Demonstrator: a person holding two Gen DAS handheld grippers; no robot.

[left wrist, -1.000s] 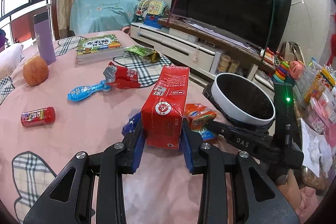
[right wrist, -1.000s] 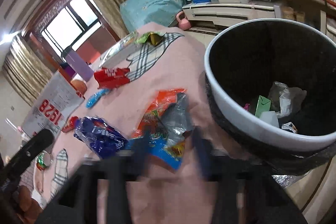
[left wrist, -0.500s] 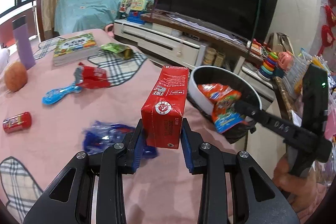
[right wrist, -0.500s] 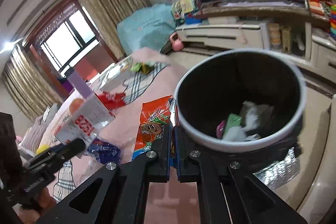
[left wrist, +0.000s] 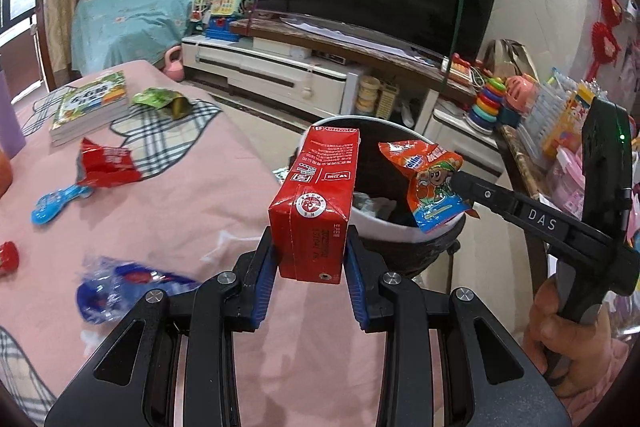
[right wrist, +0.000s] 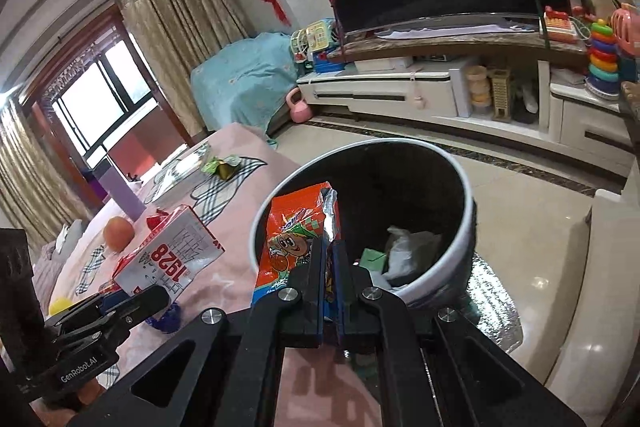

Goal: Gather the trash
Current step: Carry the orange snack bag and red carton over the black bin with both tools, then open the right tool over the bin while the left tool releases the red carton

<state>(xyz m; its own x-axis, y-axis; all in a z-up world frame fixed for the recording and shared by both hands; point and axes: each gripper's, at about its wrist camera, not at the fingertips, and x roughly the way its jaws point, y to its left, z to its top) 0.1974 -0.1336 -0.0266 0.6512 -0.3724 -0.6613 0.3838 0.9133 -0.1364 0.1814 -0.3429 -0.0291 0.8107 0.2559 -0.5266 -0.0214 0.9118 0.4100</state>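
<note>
Pink-clothed worktop, bin at its edge. Right gripper pinches orange snack wrapper above bin's mouth; left gripper clamps red carton upright, short of rim.

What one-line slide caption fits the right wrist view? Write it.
Right tool pinches an orange snack wrapper over the trash bin.

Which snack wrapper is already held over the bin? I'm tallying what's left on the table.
The orange snack wrapper, pinched in the right gripper above the bin. The red, green and blue wrappers lie on the tablecloth.
</note>
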